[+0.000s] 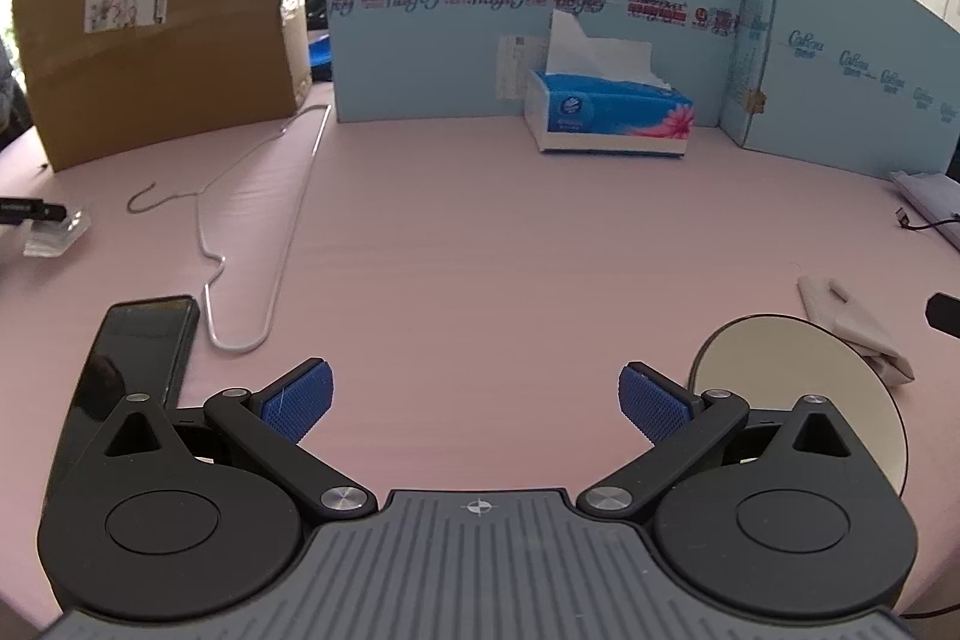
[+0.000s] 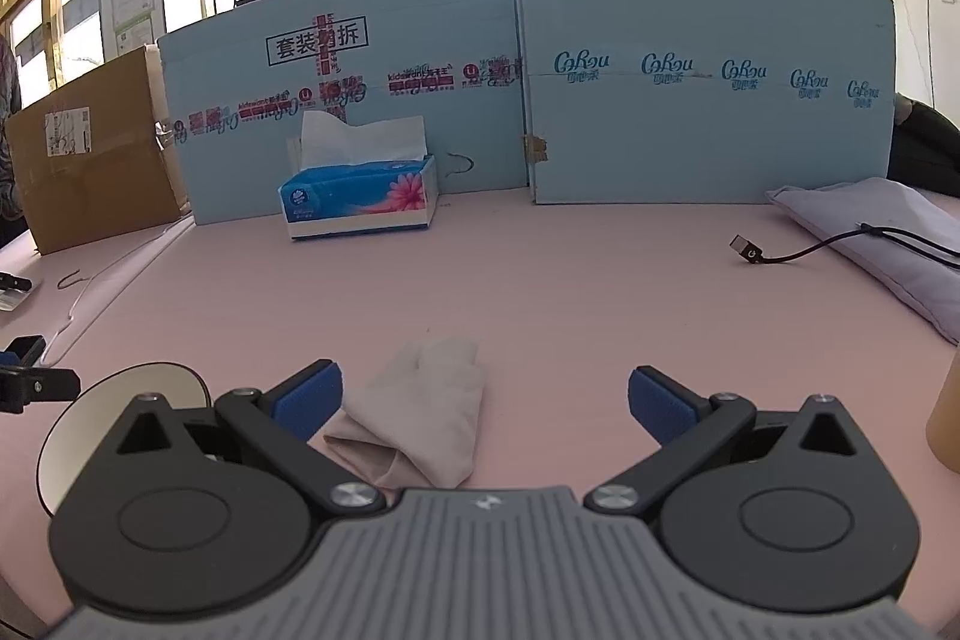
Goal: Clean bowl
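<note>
The pink table (image 1: pixel 480 232) fills most of both views. Along its far edge stand light blue cardboard panels (image 2: pixel 702 100), printed with lettering, and to their left a brown cardboard box (image 1: pixel 162 58) with a white label. A pale pillow (image 2: pixel 870 232) lies at the right edge of the table with a black cable (image 2: pixel 798 250) trailing across it, the plug end resting on the table.

A blue tissue box (image 1: pixel 609 118) sits just in front of the panels, one tissue standing up from it. A wire coat hanger (image 1: pixel 264 232) lies flat to the left, and a black phone (image 1: pixel 138 340) lies near its lower bend.

The bowl (image 1: pixel 756 346), white inside with a dark rim, sits on the table close in front of me, to the right of my left claw (image 1: pixel 477 403) and to the left of my right claw (image 2: pixel 486 403); both claw bodies cover part of it. A crumpled beige cloth (image 2: pixel 420 412) lies just right of the bowl, directly between my right claw's blue pads (image 2: pixel 306 400).

Both claws have their jaws spread wide and hold nothing; neither touches the bowl.
</note>
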Available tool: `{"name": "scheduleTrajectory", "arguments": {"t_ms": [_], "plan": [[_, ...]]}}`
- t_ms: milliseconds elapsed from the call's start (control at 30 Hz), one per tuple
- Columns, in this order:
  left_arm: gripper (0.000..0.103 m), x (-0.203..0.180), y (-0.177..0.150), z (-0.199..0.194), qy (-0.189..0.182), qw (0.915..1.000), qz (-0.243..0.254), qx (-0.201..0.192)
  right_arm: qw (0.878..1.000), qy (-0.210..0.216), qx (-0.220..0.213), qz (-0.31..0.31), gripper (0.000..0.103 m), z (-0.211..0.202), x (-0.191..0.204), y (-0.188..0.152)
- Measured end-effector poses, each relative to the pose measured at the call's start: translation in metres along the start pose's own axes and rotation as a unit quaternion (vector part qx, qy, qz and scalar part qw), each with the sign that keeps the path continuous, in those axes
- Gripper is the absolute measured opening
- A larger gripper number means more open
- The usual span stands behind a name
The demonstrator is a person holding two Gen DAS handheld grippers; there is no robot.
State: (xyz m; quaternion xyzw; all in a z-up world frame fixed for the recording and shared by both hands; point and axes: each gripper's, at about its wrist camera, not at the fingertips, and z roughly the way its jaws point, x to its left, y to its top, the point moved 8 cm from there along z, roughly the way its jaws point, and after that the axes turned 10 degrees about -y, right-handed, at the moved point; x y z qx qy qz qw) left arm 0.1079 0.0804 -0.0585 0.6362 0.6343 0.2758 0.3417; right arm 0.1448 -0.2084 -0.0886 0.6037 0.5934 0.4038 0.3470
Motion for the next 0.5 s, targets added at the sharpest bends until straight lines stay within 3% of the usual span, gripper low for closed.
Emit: {"name": "scheduleTrajectory", "arguments": {"t_ms": [500], "plan": [[0.103, -0.0077, 0.0058, -0.0060, 0.006, 0.9994, 0.025, -0.022, 1.000, -0.004, -0.004, 0.004, 0.103, -0.0038, -0.0037, 0.0028]]}}
